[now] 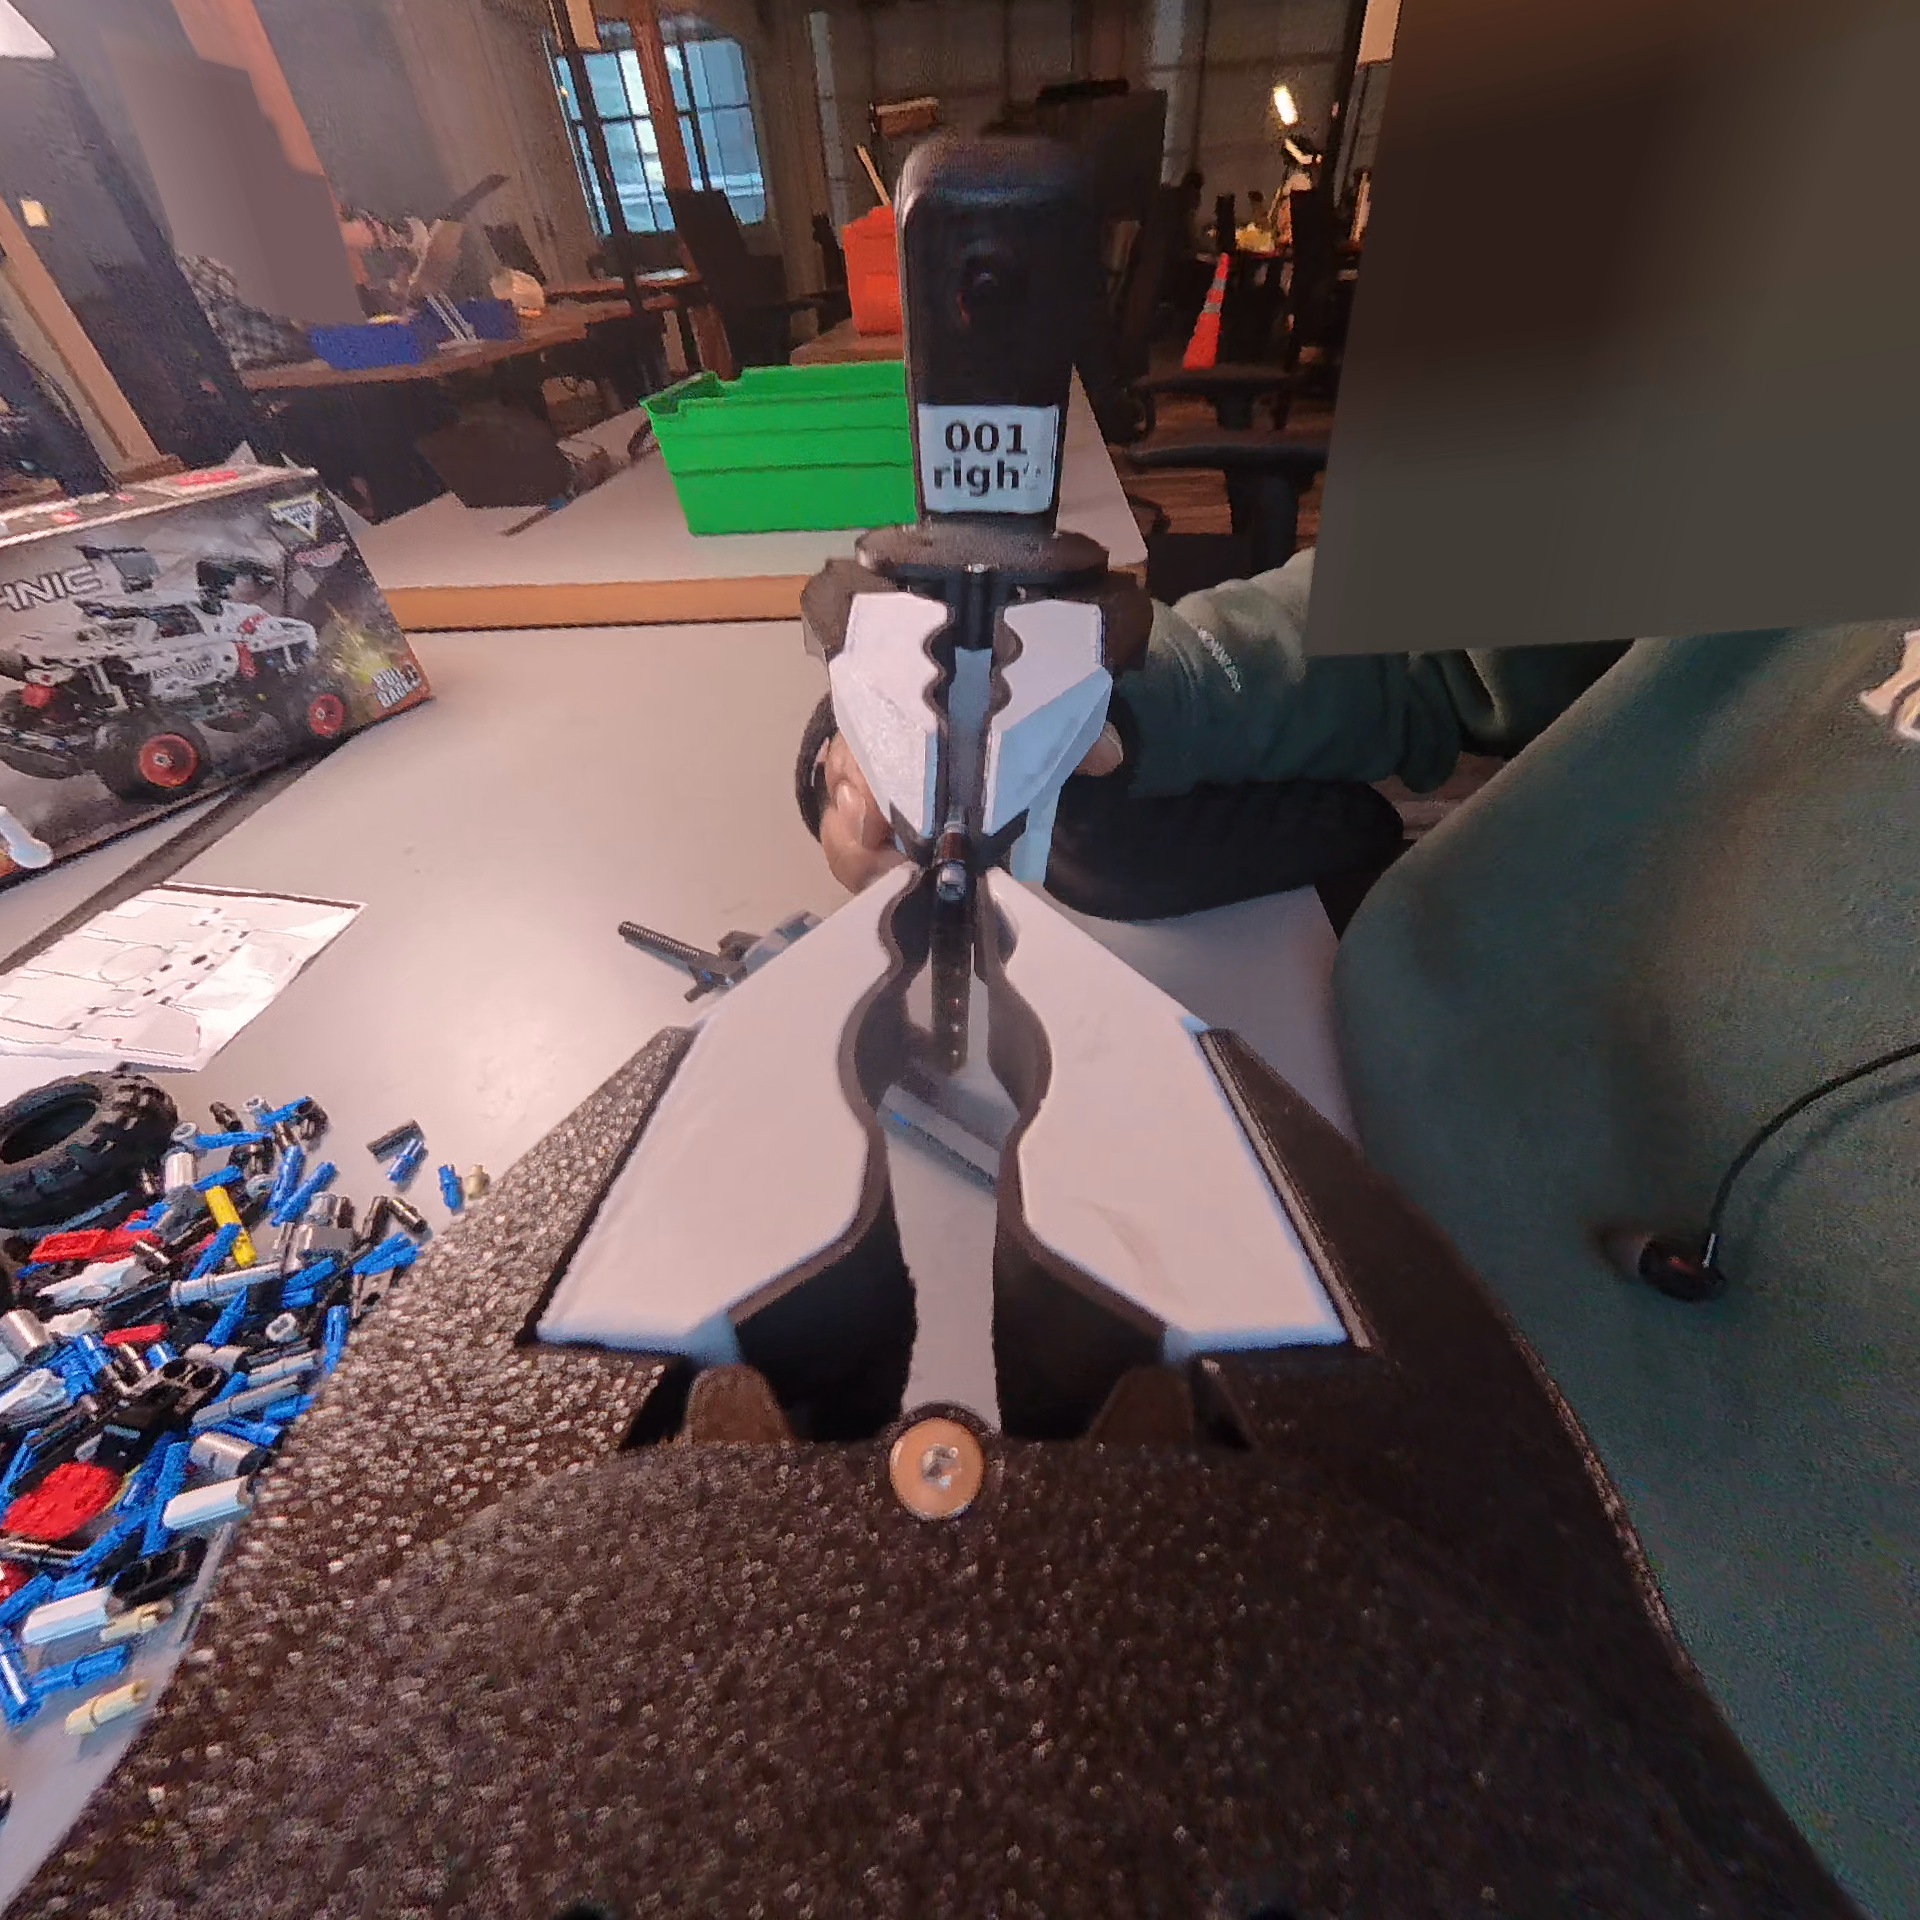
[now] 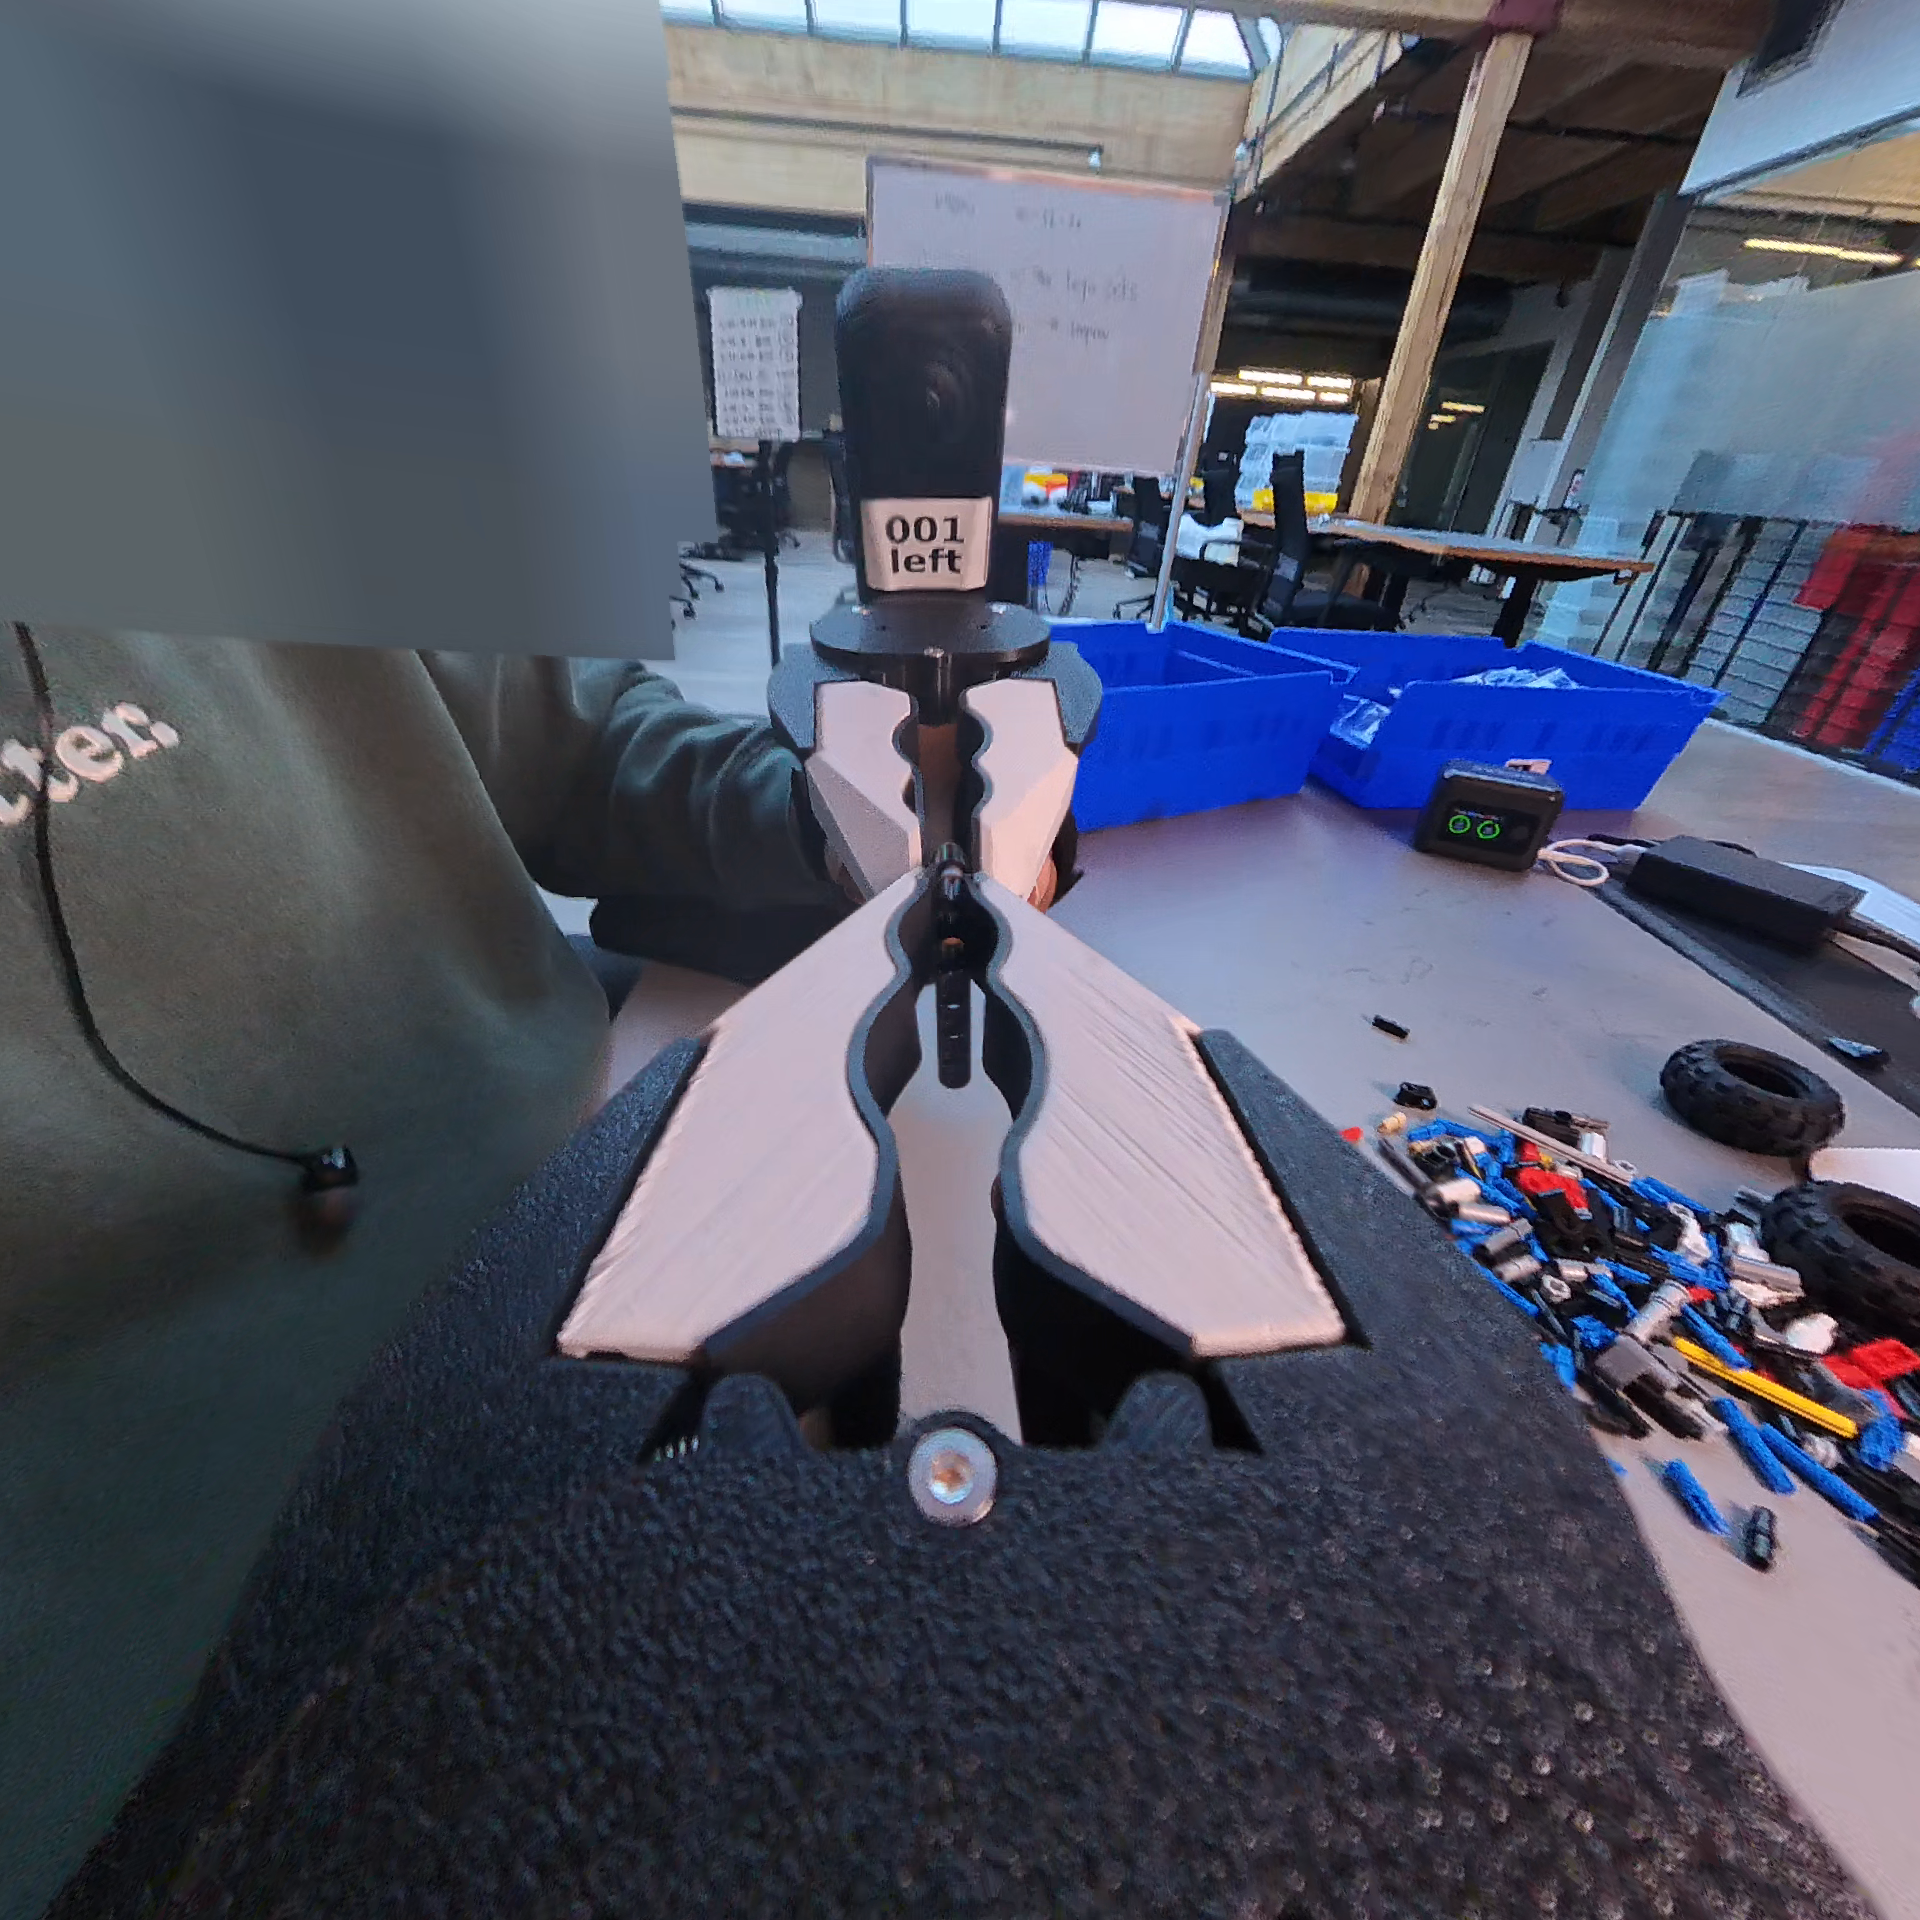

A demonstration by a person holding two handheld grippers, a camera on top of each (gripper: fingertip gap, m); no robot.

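**Two hand-held grippers tip to tip over a grey table, one black beam between them**

- Left gripper (image 1: 948, 902): white fingers with black edges, black textured body. The fingers converge and pinch the near end of a thin black perforated beam (image 1: 951, 987). Seen from the right wrist view, it faces the camera, with a black camera stalk carrying a white label above it.
- Right gripper (image 2: 948, 883): same build. Its fingers close at the tips on the same black beam (image 2: 951, 1013), which runs back between the fingers along the centre line. The exact contact points are small and dark, so which gripper bears the piece more firmly is hard to tell.
- Small metal-tipped pin (image 1: 951, 881): sits at the meeting point of both sets of tips.
- Grey table (image 1: 582, 790): lies under both grippers.
- Loose pile of blue, black, red and grey plastic building parts (image 1: 177, 1278): on the table, left of the left gripper.
- Black knobbly rubber tyre (image 1: 78, 1143): at the pile's far edge.
- Printed toy-truck box (image 1: 177, 665): farther left.
- White instruction sheet (image 1: 156, 971): flat between box and pile.
- Green stacked plastic trays (image 1: 790, 447): far side of the table.
- Blue plastic bins (image 2: 1351, 717): behind the left gripper in the right wrist view.
- Person's green sweatshirt (image 2: 260, 987): close beside both grippers.
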